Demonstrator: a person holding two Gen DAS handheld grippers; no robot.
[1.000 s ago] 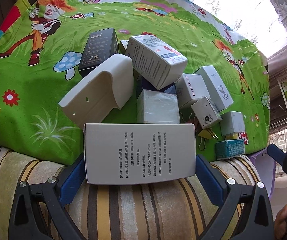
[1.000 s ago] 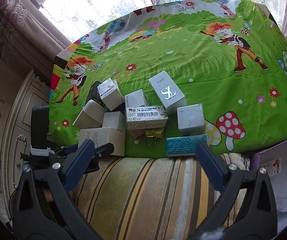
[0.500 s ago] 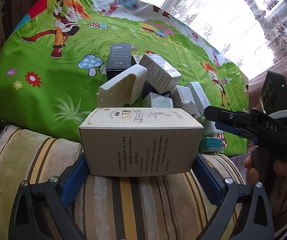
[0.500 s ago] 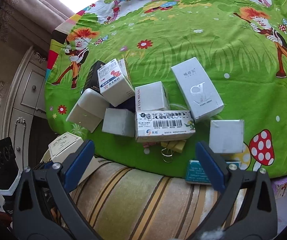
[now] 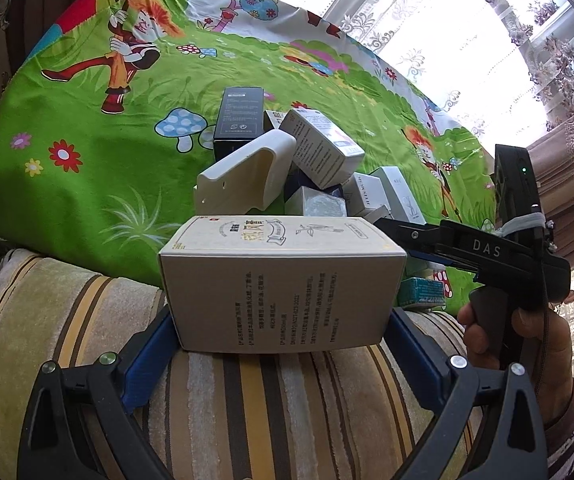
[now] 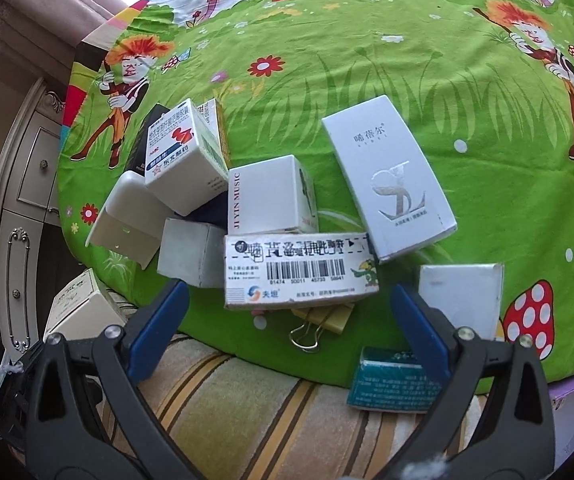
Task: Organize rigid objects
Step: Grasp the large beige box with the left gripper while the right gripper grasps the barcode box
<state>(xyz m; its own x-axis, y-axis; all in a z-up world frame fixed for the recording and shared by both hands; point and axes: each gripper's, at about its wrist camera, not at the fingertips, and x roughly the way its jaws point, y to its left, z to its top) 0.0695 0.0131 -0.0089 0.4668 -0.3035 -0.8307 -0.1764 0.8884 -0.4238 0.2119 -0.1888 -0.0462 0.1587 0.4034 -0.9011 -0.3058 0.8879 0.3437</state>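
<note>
- The left gripper (image 5: 281, 338) is clenched on a cream carton (image 5: 283, 284), its blue pads against the carton's two short ends; the carton hangs over the striped cushion (image 5: 87, 320), at the near edge of the green cartoon cloth (image 5: 87, 160).
- In the right wrist view the same cream carton (image 6: 81, 308) shows at the far left, off the cloth's edge.
- Left in the heap on the cloth: a white plastic housing (image 6: 127, 222), a black box (image 5: 239, 120) behind it, and a white medicine box (image 6: 183, 156) tilted on top.
- In the middle: a small grey-white box (image 6: 191, 256), a white box lettered JI YIN MUSIC (image 6: 267, 196), and a barcoded box (image 6: 299, 270) lying on a yellow binder clip (image 6: 319, 322).
- The right gripper (image 6: 287, 322) hovers with its jaws released, wide apart, just above the barcoded box and clip.
- To the right: a long white box with a silver logo (image 6: 391, 184), a plain white square box (image 6: 461, 296), and a teal box (image 6: 395, 384) at the cloth's edge.
</note>
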